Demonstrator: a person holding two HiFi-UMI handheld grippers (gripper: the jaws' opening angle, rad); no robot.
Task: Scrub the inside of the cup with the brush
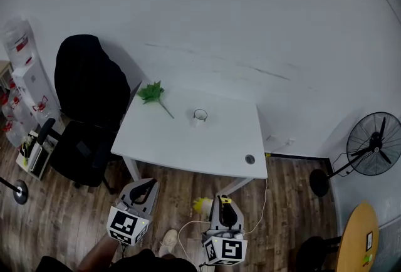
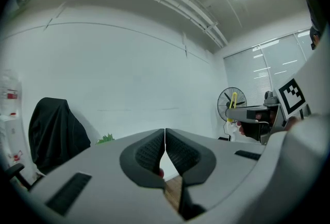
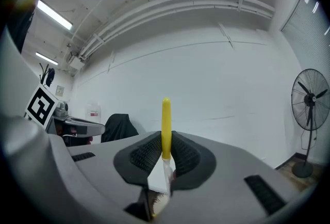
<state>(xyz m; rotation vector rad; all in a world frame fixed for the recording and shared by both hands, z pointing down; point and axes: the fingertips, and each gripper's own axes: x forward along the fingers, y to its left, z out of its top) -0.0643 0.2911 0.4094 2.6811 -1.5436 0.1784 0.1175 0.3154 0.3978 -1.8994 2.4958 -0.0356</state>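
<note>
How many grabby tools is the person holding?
2. The left tool sits low at the left, shut and empty. The right tool beside it grips the yellow brush. None looks hidden.

Clear cup [image 1: 200, 116] upright on white table [image 1: 156, 145], yellow-handled brush [image 3: 165, 114] clamped in right tool [image 3: 165, 140], handle up, bristles down

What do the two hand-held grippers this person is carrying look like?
Both have light grey plastic bodies. The left hand-held gripper and the right hand-held gripper each end in two black, ribbed, rounded pads, and each carries a white cube printed with black square markers at the back.
</note>
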